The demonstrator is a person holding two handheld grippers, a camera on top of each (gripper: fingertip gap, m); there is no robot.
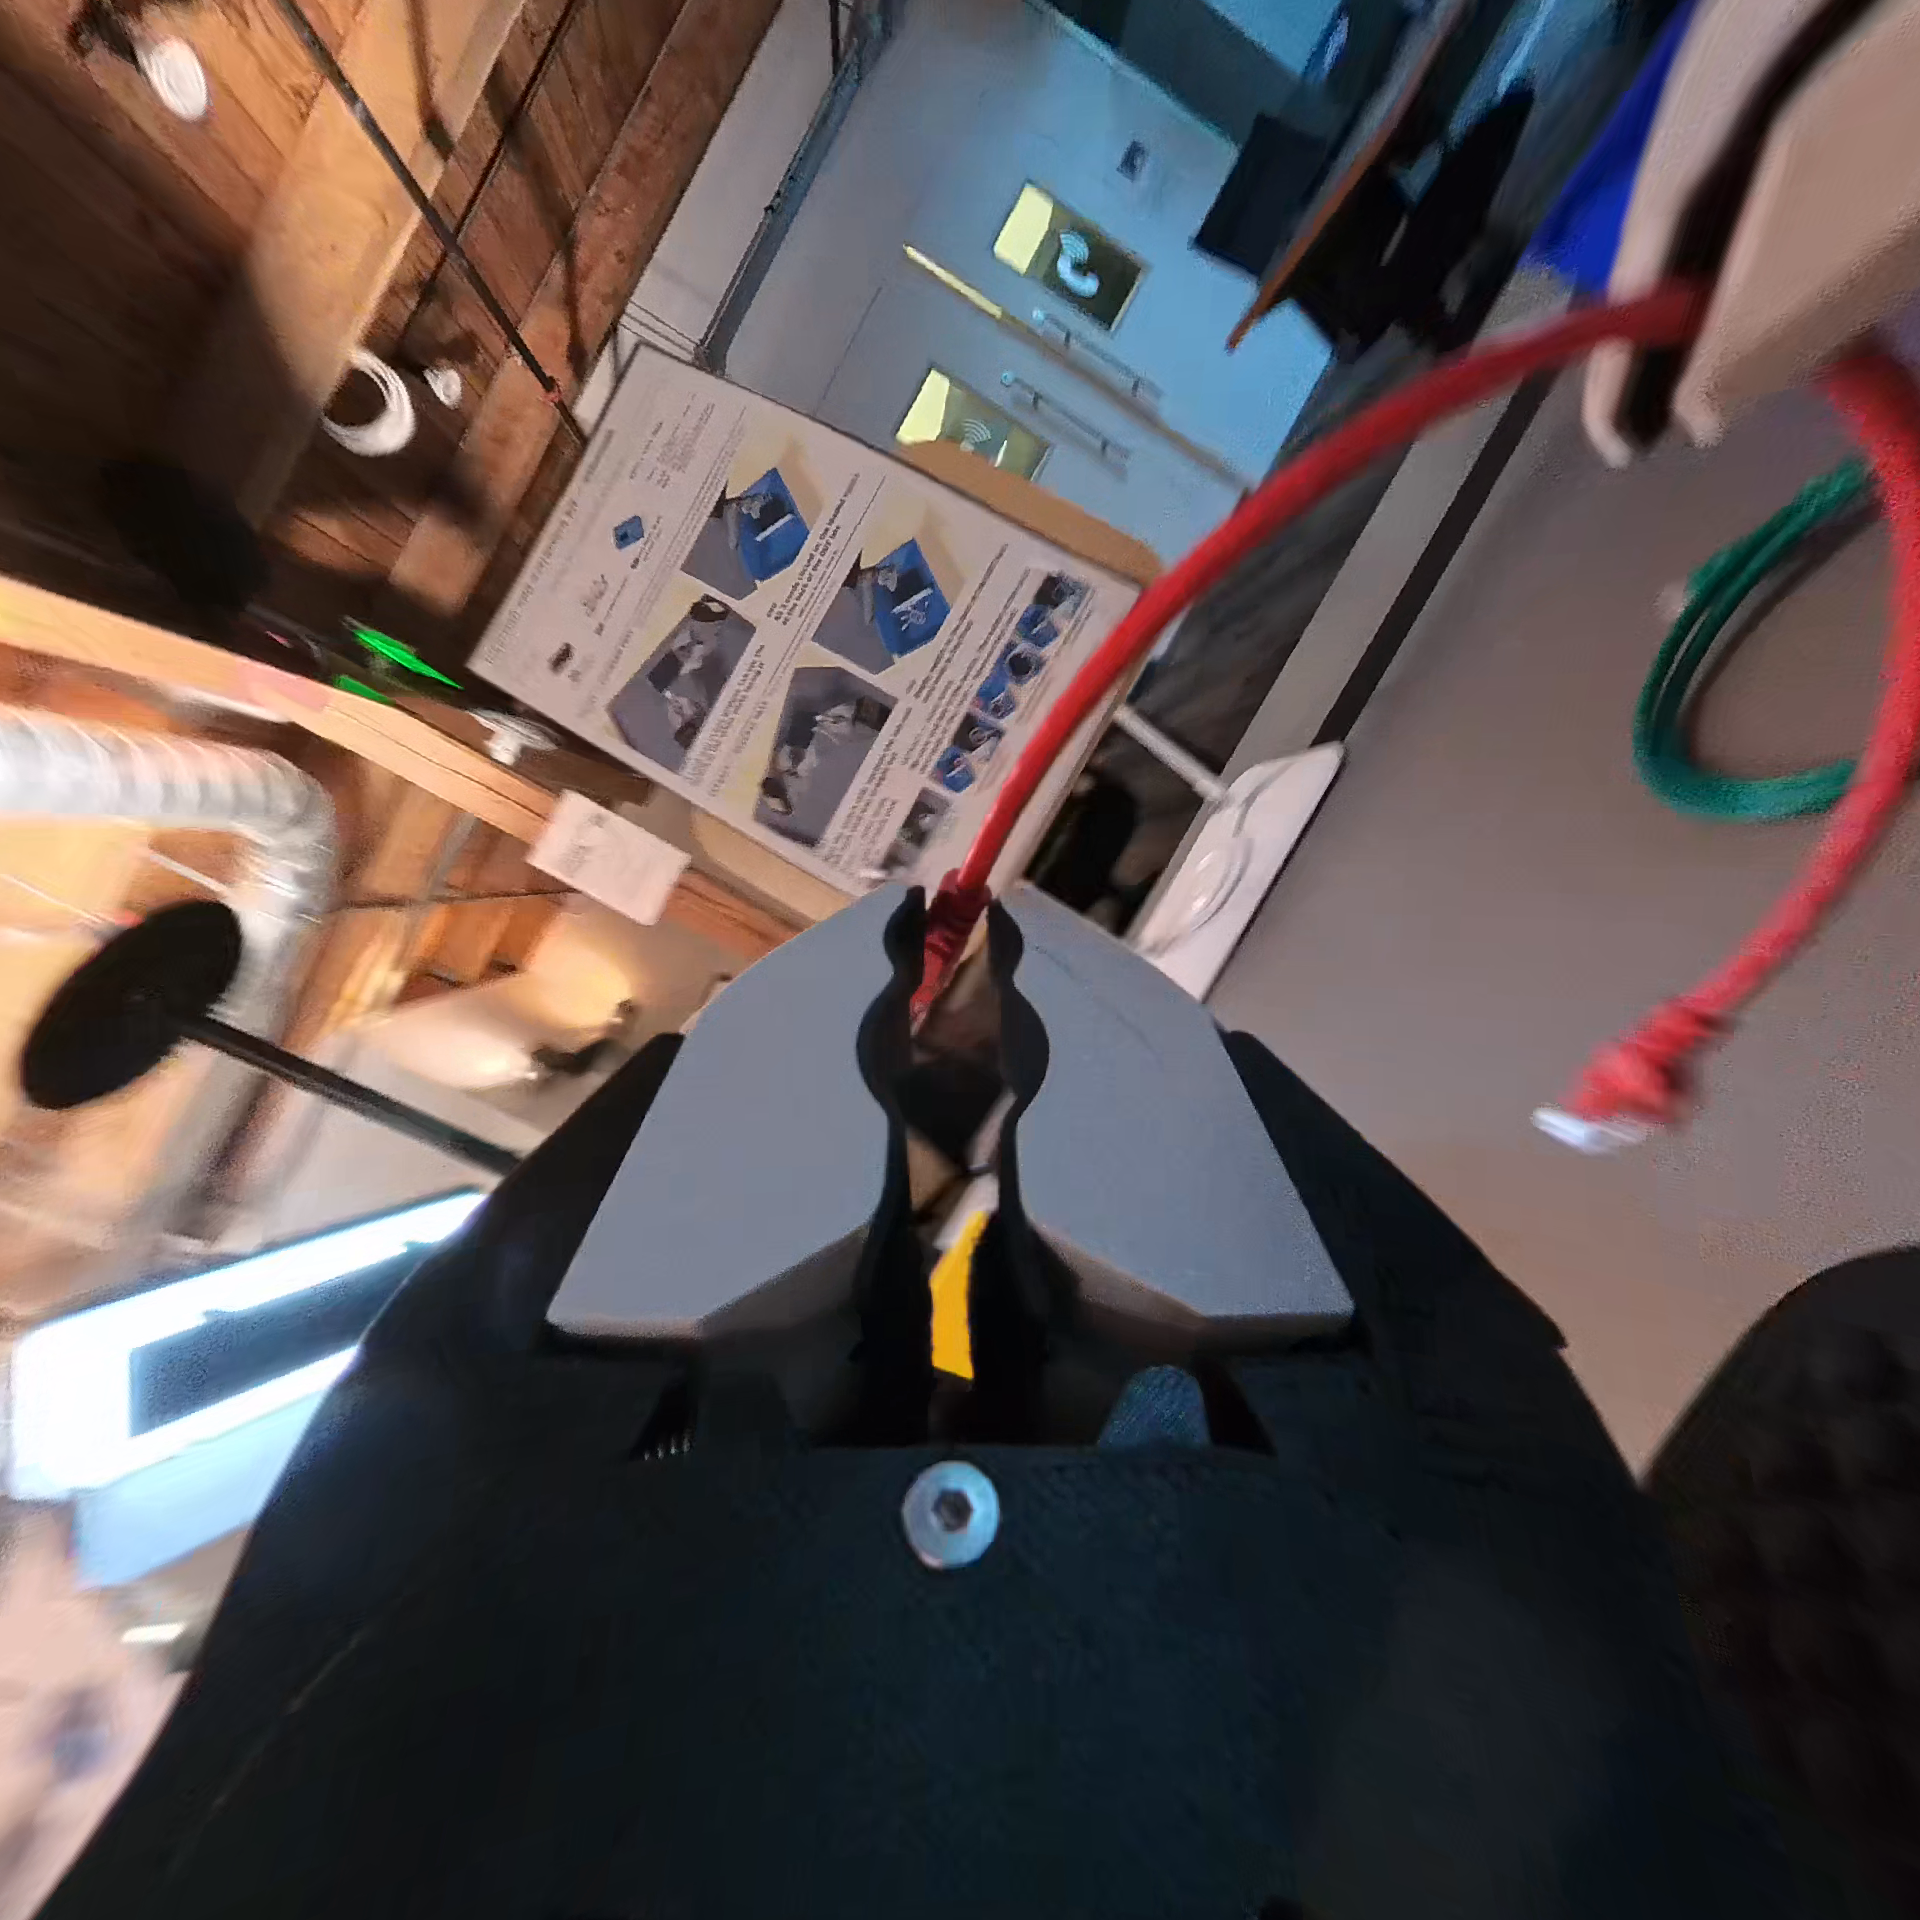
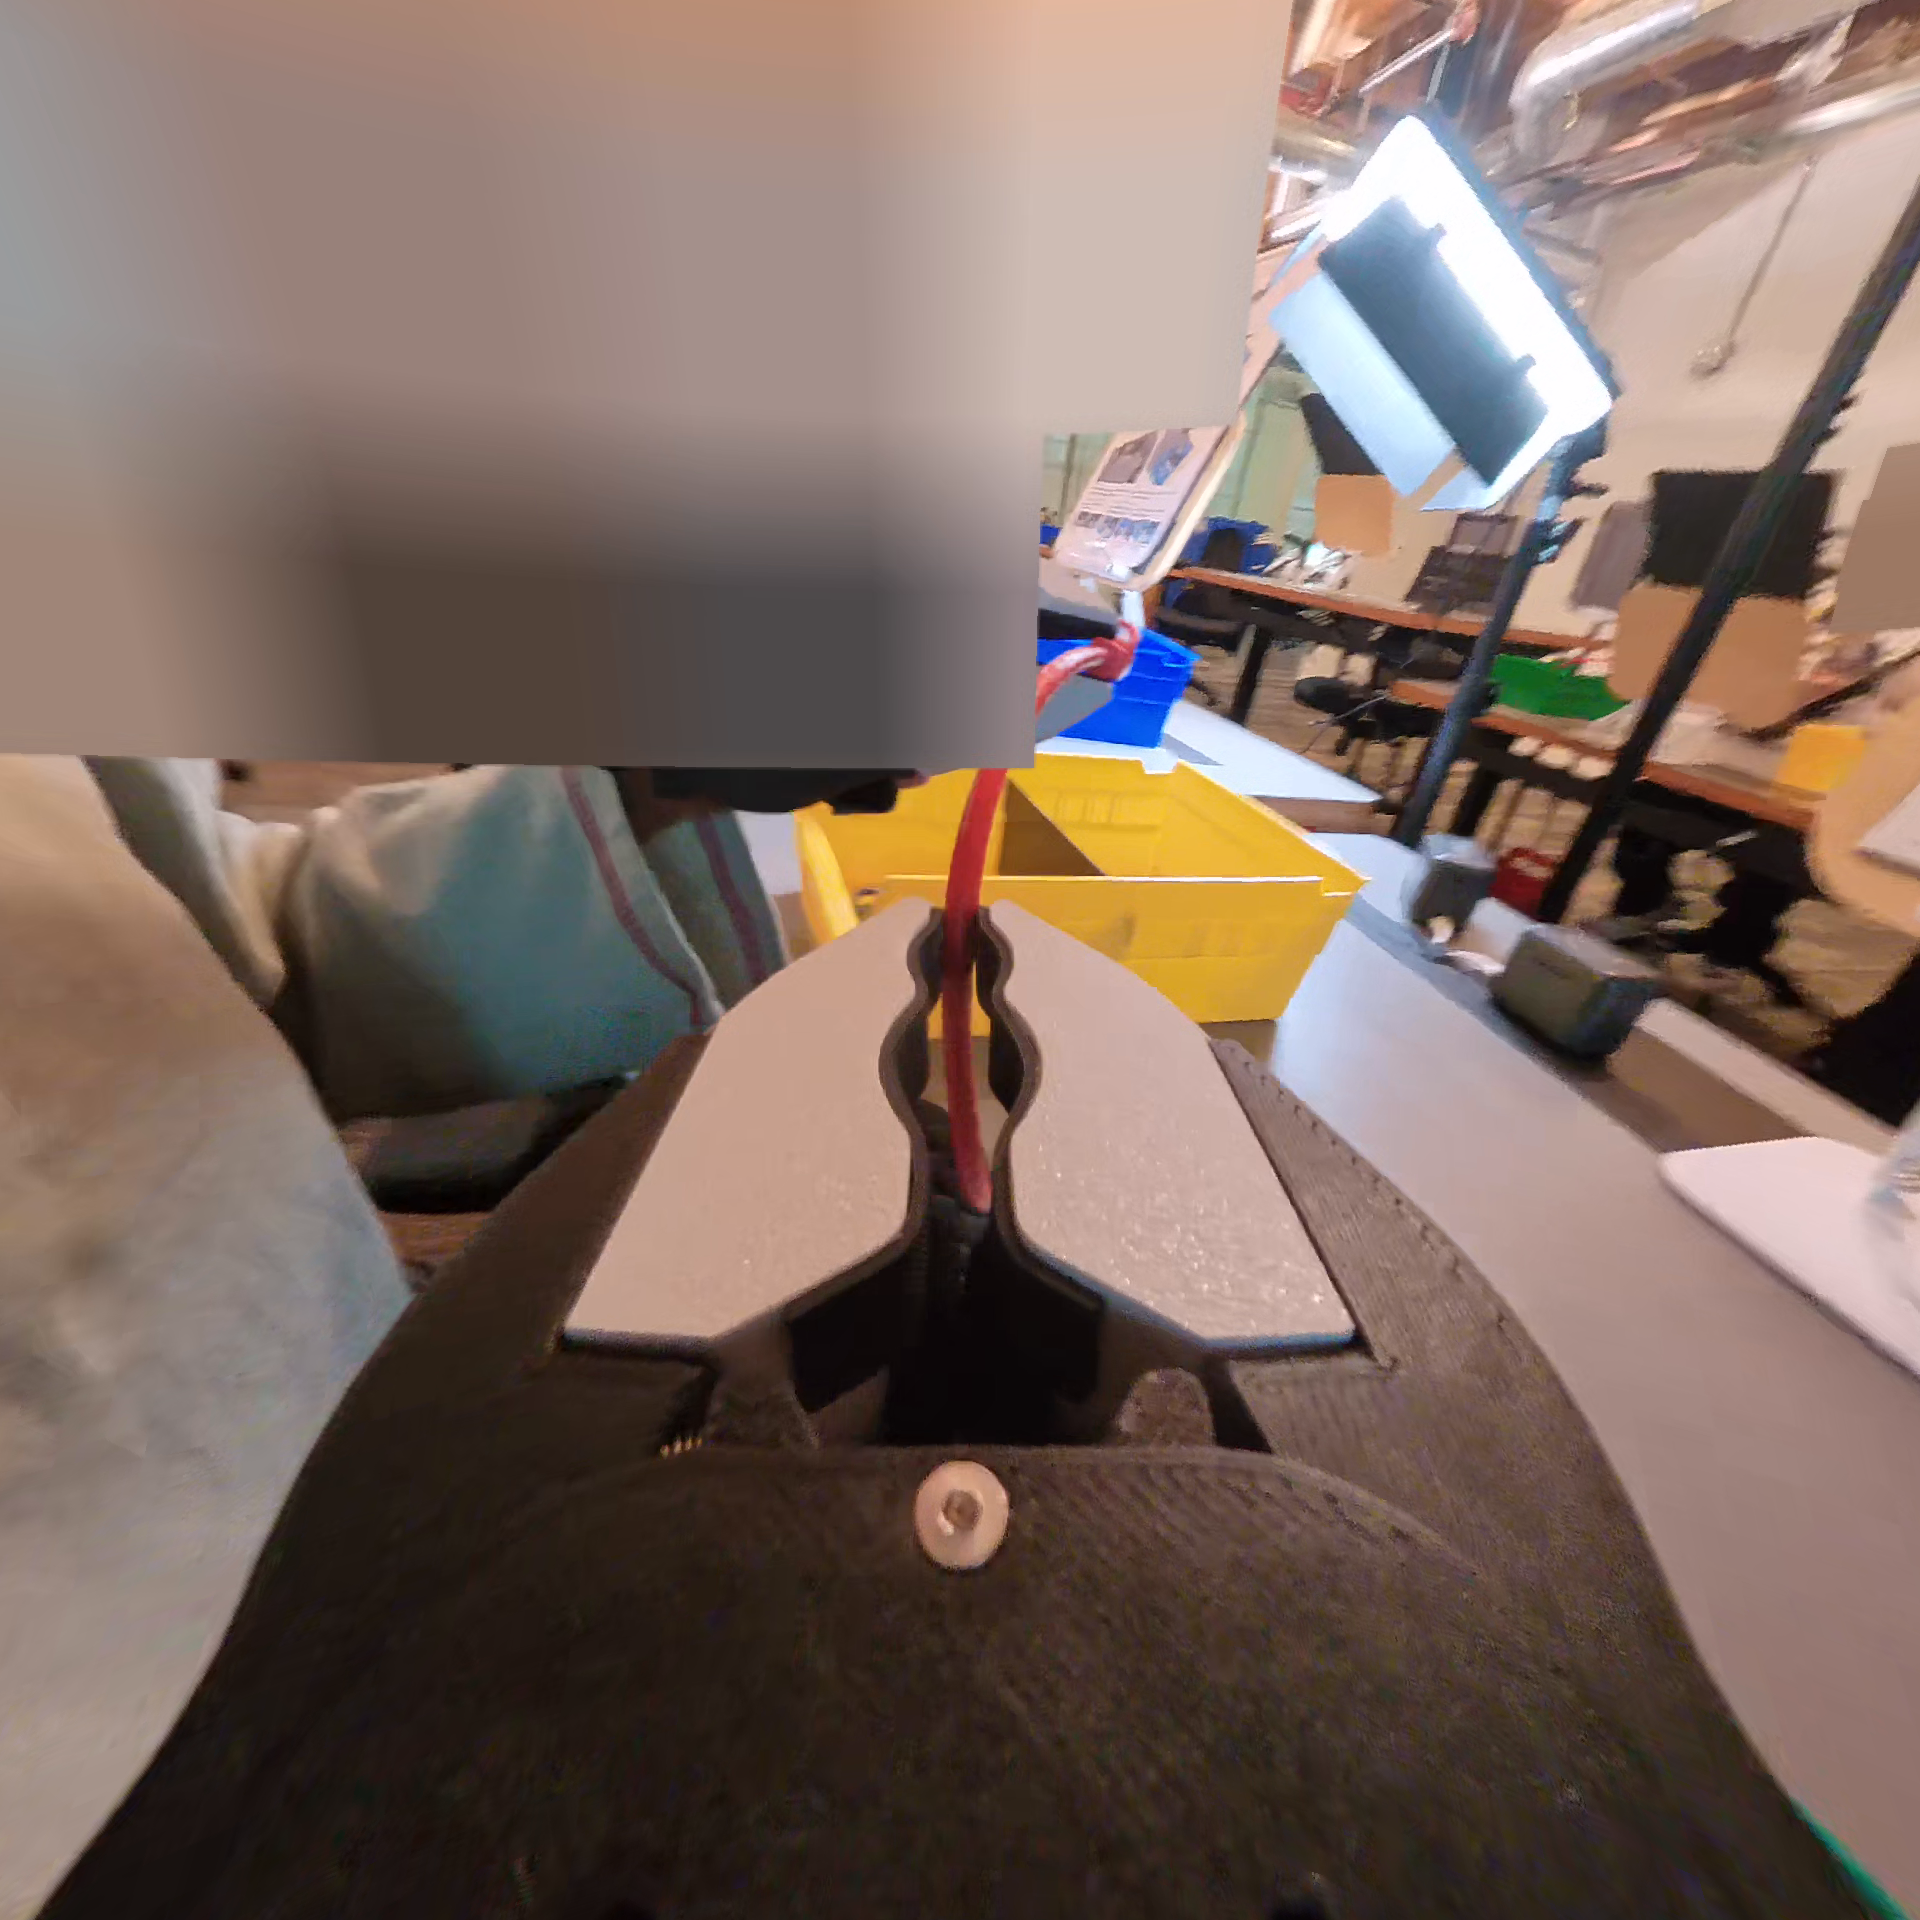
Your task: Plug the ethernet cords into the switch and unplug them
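Red ethernet cord (image 1: 1117,665) runs between the two grippers, well above the grey worktop (image 1: 1507,935). In the left wrist view the left gripper (image 1: 951,920) has its jaws clamped on the cord's red plug boot (image 1: 943,940) right at the tips, and from there the cord arcs up and to the right to the other gripper (image 1: 1704,343), whose pale fingers show blurred at the top right corner. Past that gripper the same red cord loops down and ends in a free plug (image 1: 1621,1081) with a clear tip, which hangs just over the worktop. A green cord (image 1: 1725,717) lies coiled on the worktop behind the red loop. This view is tilted and motion-blurred; a poster board (image 1: 790,644) stands at the far edge of the worktop. In the right wrist view the right gripper (image 2: 961,925) has its jaws closed on the red cord, which lies lengthwise in the wavy channel between the grey fingers (image 2: 790,1132) and leaves upward past the tips. A yellow bin (image 2: 1143,883) sits on the worktop just beyond the jaws, with a blue bin (image 2: 1143,686) farther back. A person's sleeve (image 2: 468,925) fills the left side of this view. A lit light panel (image 2: 1455,312) on a stand hangs at the upper right. The switch cannot be made out in either view.
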